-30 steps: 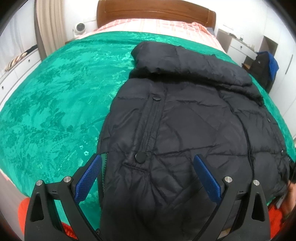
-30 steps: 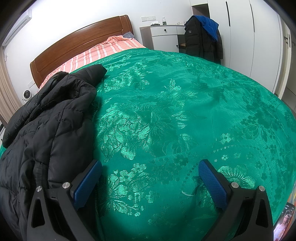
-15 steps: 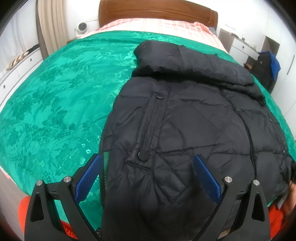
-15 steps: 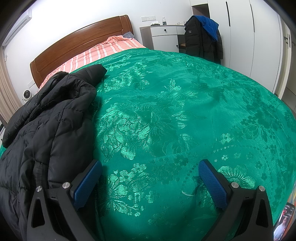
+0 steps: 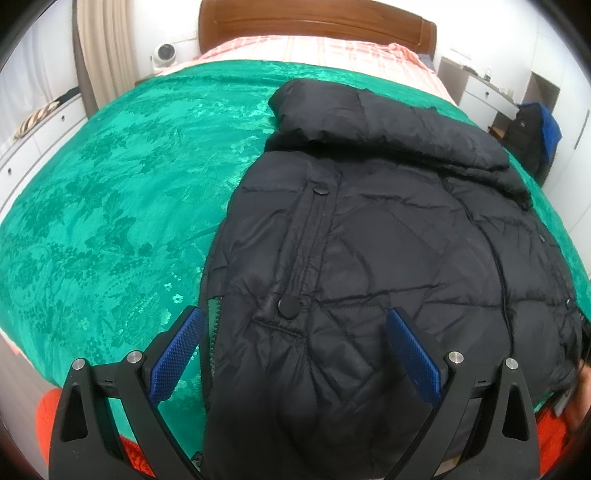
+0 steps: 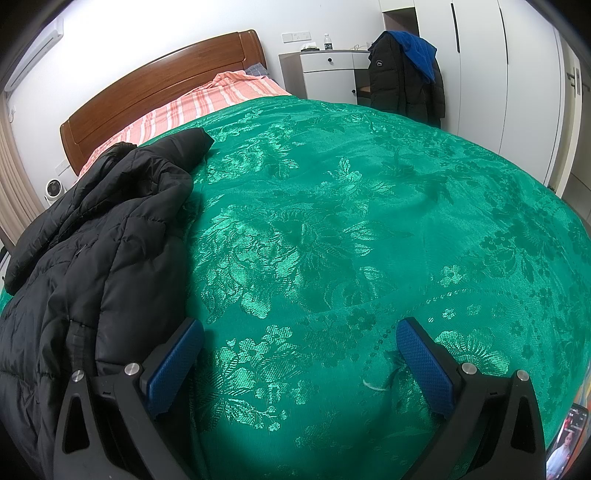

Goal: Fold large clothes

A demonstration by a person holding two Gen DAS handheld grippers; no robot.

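A bed spread with a green patterned bedspread (image 6: 351, 229) fills both views, its wooden headboard (image 5: 314, 18) at the far end. On the bedspread lies a black puffer jacket (image 5: 369, 240), flat, one sleeve folded across its far end, its near hem hanging over the bed's near edge.

The left gripper (image 5: 295, 354) hangs over the jacket's near part, jaws spread wide and holding nothing; its right finger stands over the quilted cloth, its left finger just beside the jacket's zipper edge, above green cloth.

The right gripper (image 6: 300, 363) is likewise spread wide and empty, over bare bedspread. The jacket (image 6: 92, 251) lies to its left, its edge beside the left finger (image 6: 173, 365).
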